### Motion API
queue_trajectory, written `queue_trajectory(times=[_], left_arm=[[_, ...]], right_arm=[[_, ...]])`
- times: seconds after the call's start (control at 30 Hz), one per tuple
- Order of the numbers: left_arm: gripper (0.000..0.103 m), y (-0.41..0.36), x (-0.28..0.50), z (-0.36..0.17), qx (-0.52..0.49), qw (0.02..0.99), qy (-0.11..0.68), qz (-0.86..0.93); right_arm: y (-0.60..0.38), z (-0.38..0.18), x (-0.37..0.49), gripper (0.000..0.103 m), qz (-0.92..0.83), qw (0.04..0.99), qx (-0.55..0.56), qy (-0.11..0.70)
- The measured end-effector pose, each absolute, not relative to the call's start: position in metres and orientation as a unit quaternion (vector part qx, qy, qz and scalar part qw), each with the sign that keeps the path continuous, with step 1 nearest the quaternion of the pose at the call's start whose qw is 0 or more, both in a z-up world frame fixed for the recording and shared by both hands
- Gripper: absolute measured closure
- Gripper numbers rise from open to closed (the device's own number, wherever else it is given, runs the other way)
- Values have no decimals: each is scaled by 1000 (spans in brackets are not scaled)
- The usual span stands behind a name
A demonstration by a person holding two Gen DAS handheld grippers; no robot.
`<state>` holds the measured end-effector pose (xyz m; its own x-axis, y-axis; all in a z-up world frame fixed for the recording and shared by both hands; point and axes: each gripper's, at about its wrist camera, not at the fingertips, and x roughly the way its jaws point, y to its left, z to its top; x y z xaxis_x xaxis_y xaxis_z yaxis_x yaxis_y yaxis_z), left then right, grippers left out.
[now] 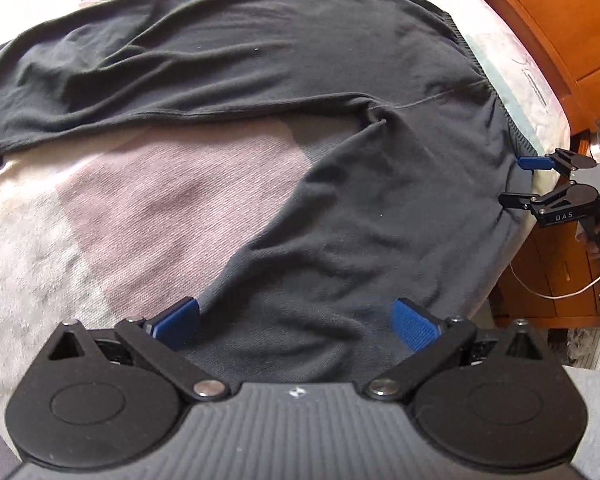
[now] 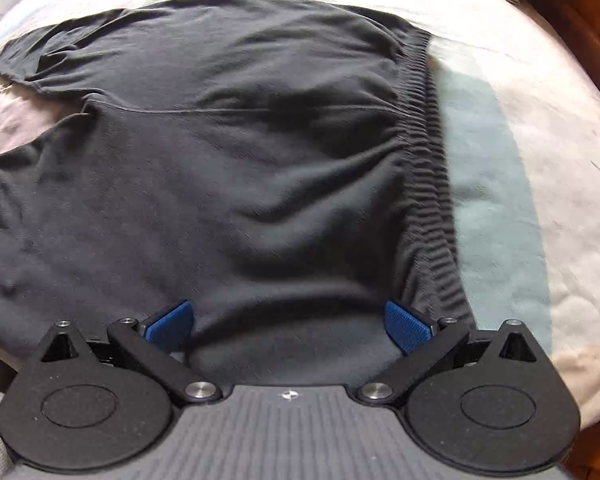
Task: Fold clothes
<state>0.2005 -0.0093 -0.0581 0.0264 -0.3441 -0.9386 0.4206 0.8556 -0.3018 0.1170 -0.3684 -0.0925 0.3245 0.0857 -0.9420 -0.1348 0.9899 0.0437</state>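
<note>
Trousers spread on bed; waistband at right; wooden furniture beyond bed.

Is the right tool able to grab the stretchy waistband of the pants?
Probably yes. The right tool is open, and the pants already lie between its fingers. The waistband runs just past its right finger with nothing on top, so a small sideways shift should get there.

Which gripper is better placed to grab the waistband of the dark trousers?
Right. The right gripper sits open at the near end of the ribbed waistband; the left gripper, also open, is over a trouser leg.
</note>
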Motion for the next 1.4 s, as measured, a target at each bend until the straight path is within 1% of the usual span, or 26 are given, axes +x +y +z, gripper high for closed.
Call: queue_trajectory(times=[0.13,0.23,0.3,0.37,0.4,0.47,0.63,0.8,0.9,1.17,1.33,1.4], left_arm=[[1,-22,210,-55,44,715,638,-283],[1,-29,213,-55,50,716,633,-292],[1,-31,212,-56,54,713,633,-295],[1,-31,210,-57,57,711,635,-296],[1,-29,208,-57,57,711,636,-294],[1,-25,205,-59,57,711,639,-289],[1,-15,196,-64,54,712,642,-279],[1,-7,178,-70,104,703,639,-295],[1,5,165,-72,115,697,646,-290],[1,36,136,-85,118,707,651,-250],[1,51,126,-94,100,724,638,-243],[1,63,120,-93,86,724,648,-222]], right_arm=[[-368,-83,119,0,58,804,-31,591],[-352,-68,130,0,70,830,-37,552],[-345,-73,136,0,76,833,-44,546],[-344,-90,142,0,63,819,-49,568],[-345,-98,145,0,55,810,-47,582],[-346,-97,145,0,58,812,-43,579],[-340,-99,159,0,47,798,-42,600],[-336,-101,163,0,42,795,-42,604],[-337,-103,166,0,39,792,-44,608],[-331,-106,168,0,32,797,-46,601],[-328,-104,172,0,31,791,-48,608],[-325,-101,177,0,27,784,-50,619]])
